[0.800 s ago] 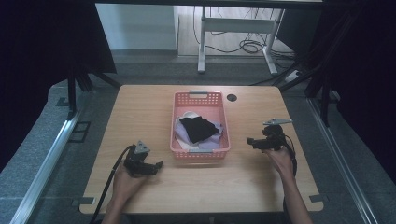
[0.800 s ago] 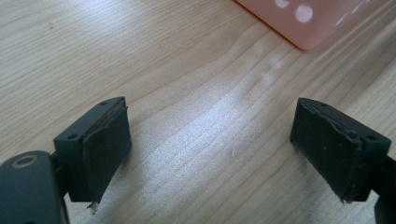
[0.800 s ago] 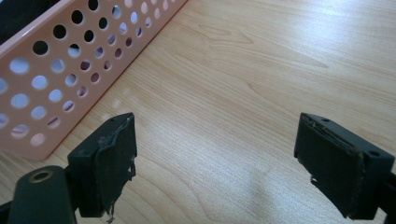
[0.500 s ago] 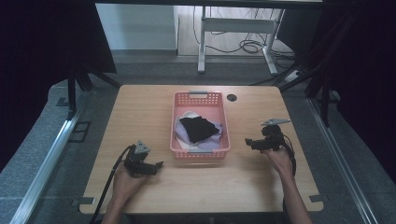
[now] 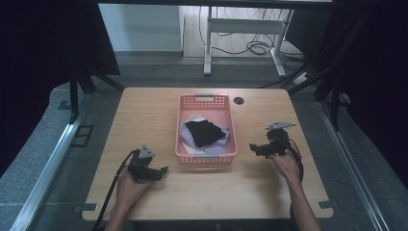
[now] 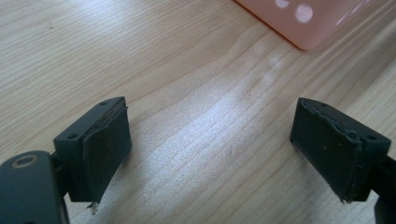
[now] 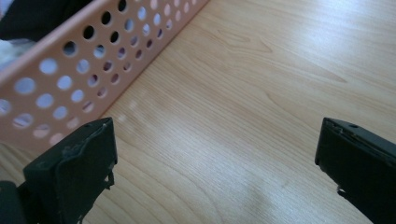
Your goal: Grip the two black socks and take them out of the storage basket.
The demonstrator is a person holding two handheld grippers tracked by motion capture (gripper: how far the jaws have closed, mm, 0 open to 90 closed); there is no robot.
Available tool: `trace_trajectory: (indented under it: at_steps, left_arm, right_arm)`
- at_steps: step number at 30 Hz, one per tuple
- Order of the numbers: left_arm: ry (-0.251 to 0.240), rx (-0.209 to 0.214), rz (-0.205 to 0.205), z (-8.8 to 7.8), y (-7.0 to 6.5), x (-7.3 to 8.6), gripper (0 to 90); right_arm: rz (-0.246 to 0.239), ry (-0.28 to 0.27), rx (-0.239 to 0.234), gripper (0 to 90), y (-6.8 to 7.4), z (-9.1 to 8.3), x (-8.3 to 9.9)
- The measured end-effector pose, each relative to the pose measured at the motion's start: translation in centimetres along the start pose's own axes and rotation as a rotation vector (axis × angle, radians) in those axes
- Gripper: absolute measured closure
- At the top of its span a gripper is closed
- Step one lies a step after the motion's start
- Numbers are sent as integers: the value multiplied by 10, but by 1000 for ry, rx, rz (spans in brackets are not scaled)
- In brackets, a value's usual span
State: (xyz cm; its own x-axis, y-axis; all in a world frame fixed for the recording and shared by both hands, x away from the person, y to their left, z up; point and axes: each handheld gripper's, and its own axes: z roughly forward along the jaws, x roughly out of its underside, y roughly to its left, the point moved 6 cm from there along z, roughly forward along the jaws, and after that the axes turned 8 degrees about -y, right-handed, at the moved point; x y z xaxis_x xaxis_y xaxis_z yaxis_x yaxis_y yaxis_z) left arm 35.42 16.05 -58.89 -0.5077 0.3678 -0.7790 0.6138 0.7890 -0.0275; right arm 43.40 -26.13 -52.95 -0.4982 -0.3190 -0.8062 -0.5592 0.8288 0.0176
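High view alone reveals black cloth (image 5: 204, 132) inside basket (image 5: 208, 99).

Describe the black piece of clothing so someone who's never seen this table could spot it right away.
Start at the wooden table and find the pink perforated basket in its middle. The black garment lies crumpled on top of pale lilac and white cloth, the only dark item inside.

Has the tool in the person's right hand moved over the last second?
Yes, slightly. The right tool has crept toward the pink basket, narrowing the gap to its side wall. Its jaws stand open over bare table.
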Motion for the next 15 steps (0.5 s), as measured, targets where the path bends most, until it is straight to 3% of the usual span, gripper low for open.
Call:
trace_trajectory:
  at_steps: [4,9,15]
  left_arm:
    - [0,0,0,0,0,0,120]
    - [1,0,0,0,0,0,120]
    - [1,0,0,0,0,0,120]
  right_arm:
    - [13,-12,-12,0,4,-2,-5]
    - [-16,-57,-35,0,16,-8,-21]
    - [-20,-66,-67,0,26,-10,-32]
